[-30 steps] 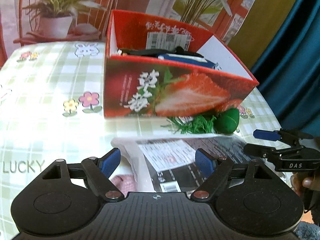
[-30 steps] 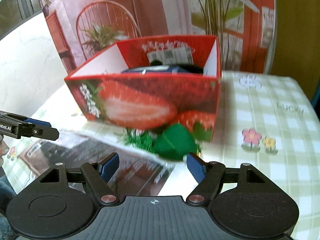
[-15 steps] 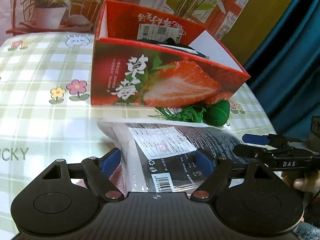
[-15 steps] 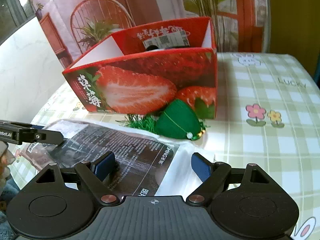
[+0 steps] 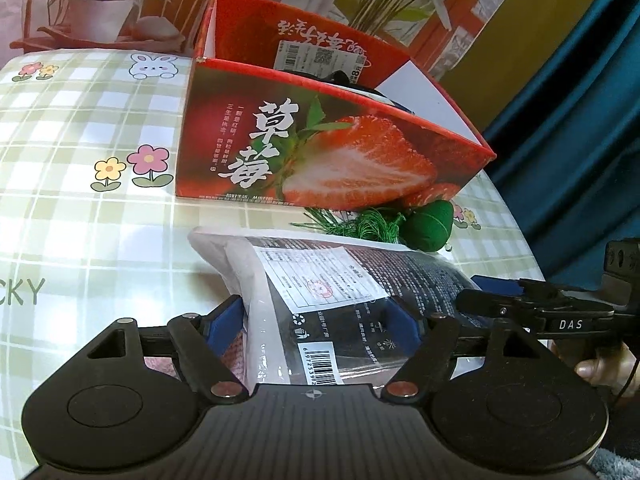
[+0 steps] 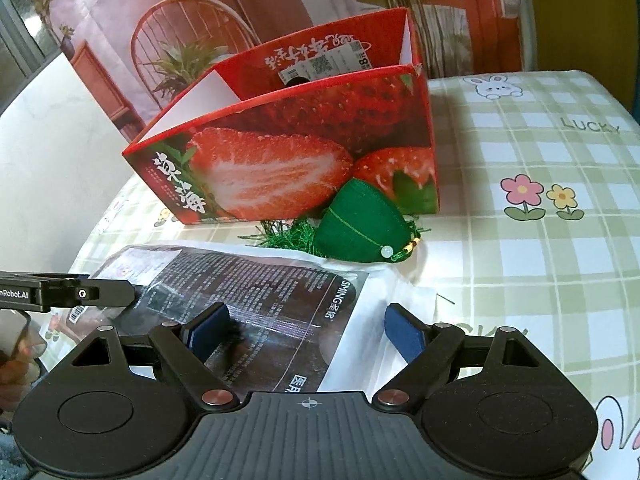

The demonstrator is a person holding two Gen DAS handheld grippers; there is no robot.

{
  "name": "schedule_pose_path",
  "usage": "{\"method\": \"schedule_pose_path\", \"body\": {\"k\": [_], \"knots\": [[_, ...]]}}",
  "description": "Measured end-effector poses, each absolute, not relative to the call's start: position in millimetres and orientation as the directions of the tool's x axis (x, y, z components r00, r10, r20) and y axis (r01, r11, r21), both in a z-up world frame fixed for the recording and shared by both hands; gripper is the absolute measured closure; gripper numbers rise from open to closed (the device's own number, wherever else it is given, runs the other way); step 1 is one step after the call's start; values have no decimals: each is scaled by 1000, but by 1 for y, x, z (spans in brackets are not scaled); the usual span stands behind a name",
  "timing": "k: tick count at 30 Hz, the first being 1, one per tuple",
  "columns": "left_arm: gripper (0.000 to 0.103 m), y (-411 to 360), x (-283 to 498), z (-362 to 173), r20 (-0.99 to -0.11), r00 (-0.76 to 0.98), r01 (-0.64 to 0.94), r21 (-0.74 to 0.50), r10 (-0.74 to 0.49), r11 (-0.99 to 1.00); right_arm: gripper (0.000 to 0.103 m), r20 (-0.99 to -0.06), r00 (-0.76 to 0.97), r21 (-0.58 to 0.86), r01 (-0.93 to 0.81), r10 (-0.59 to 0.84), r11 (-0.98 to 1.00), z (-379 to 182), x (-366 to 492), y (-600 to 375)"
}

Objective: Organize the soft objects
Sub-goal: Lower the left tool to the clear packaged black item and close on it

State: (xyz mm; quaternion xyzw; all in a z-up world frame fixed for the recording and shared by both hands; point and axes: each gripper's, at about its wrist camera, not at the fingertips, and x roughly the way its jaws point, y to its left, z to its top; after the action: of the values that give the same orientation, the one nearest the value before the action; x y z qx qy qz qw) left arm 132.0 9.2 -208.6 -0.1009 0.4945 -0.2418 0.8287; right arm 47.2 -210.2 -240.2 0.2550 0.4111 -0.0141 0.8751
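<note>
A flat plastic bag (image 5: 320, 280) with dark print and a white label lies on the tablecloth in front of the red strawberry box (image 5: 320, 152). My left gripper (image 5: 312, 326) straddles the bag's near left end; its jaws are closing, the pads beside the bag without squeezing it. My right gripper (image 6: 306, 332) stands over the other end of the bag (image 6: 260, 292), its jaws opening, nothing gripped. A green tasselled pouch (image 6: 360, 228) leans against the box (image 6: 280, 160). Each gripper shows at the edge of the other's view.
Dark items (image 5: 360, 84) lie inside the box under a shipping label. The checked tablecloth (image 5: 80, 128) with flower and rabbit prints spreads left of the box. A potted plant (image 5: 100, 12) stands behind, and a blue curtain (image 5: 580, 100) hangs at the right.
Both views have tilted closer to the bag, which now reaches between each gripper's fingers. The right gripper's jaws have widened; the left's have narrowed slightly.
</note>
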Motion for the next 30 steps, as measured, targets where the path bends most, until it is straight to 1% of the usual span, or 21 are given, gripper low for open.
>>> {"method": "schedule_pose_path", "body": {"k": [18, 30], "knots": [[27, 14, 129, -208, -764, 397, 301, -416, -509, 858, 19, -729, 656, 440, 230, 196, 868, -240, 50, -207], [30, 22, 120, -209, -755, 403, 308, -421, -518, 853, 19, -733, 656, 385, 181, 181, 905, -231, 47, -200]]}}
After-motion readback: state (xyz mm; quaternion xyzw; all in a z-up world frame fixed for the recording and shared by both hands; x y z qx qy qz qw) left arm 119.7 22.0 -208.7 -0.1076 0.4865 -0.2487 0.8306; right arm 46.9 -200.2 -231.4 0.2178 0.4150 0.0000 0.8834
